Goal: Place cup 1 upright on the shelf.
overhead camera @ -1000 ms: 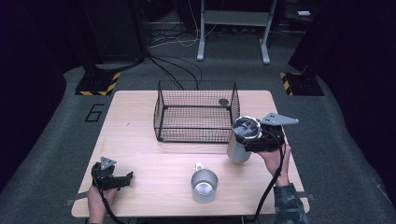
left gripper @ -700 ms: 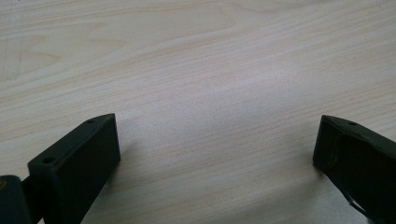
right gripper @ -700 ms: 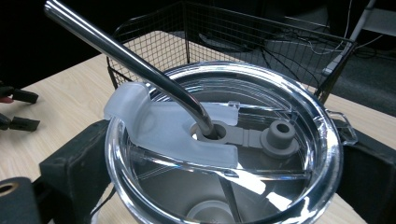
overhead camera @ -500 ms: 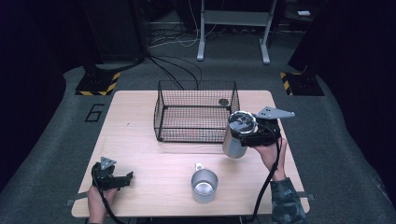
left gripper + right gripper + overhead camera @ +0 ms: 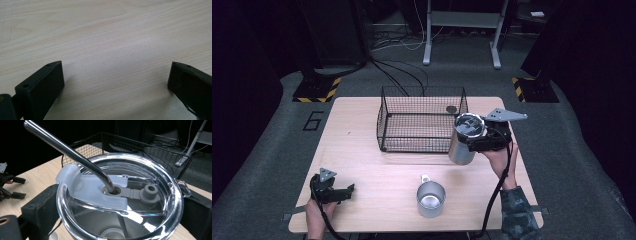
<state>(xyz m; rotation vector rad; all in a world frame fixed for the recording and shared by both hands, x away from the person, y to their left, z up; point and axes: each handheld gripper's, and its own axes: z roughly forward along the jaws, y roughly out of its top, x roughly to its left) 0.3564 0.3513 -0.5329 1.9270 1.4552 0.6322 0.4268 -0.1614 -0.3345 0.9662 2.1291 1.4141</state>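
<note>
A steel tumbler (image 5: 460, 146) with a clear lid (image 5: 120, 195) and a bent metal straw (image 5: 67, 150) hangs above the table's right side, just off the front right corner of the wire basket (image 5: 422, 120). My right gripper (image 5: 474, 136) is shut on the tumbler near its rim, one jaw on each side (image 5: 118, 205). At the table's front left my left gripper (image 5: 348, 191) rests on the wood, open, with bare tabletop between its jaws (image 5: 116, 72). A metal mug (image 5: 430, 198) stands upright near the front middle.
The black wire basket (image 5: 140, 145) sits at the back middle of the wooden table (image 5: 362, 150), with a small dark round object (image 5: 451, 108) in its far right corner. Dark floor, cables and stand legs lie beyond the table. The left gripper (image 5: 10, 185) lies far off.
My right gripper has carried the tumbler a little left and away, closer to the basket's corner. The left gripper and the mug have not moved.
</note>
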